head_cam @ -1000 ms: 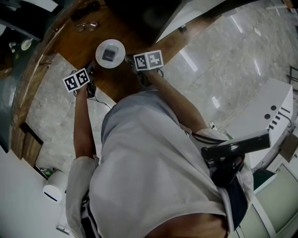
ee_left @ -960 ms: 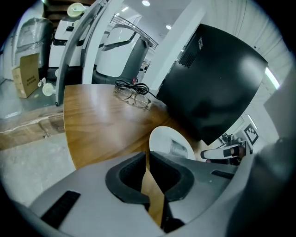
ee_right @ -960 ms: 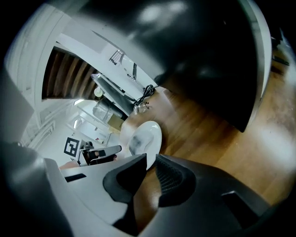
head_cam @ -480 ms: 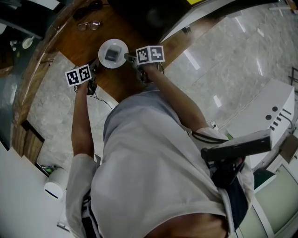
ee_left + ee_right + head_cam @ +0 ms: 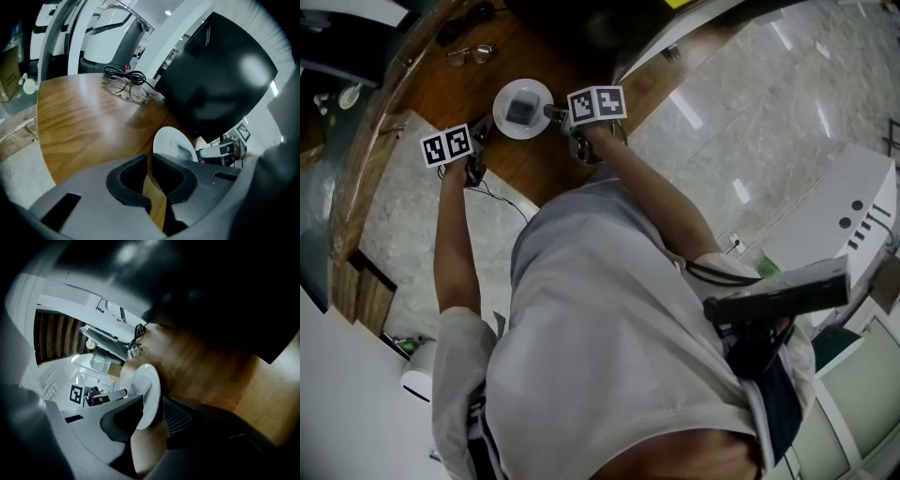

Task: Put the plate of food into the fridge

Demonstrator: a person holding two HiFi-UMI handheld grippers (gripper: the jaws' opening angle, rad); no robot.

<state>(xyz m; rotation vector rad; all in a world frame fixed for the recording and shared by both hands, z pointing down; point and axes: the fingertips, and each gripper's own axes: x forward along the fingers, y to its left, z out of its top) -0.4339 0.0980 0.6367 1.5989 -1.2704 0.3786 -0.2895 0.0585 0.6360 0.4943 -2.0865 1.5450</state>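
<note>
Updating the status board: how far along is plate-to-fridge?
Done: only the approach; the plate of food sits on the wooden table. In hand: the right hand-held gripper has just been opening its jaws, which straddle the plate's rim unclamped; the left hand-held gripper is shut, empty, beside it. Left: grip, lift, carry to the fridge.

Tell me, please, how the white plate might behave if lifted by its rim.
The plate looks like rigid, glossy ceramic: probably slippery and breakable. Held at one edge it would likely tilt, and the food might slide.
</note>
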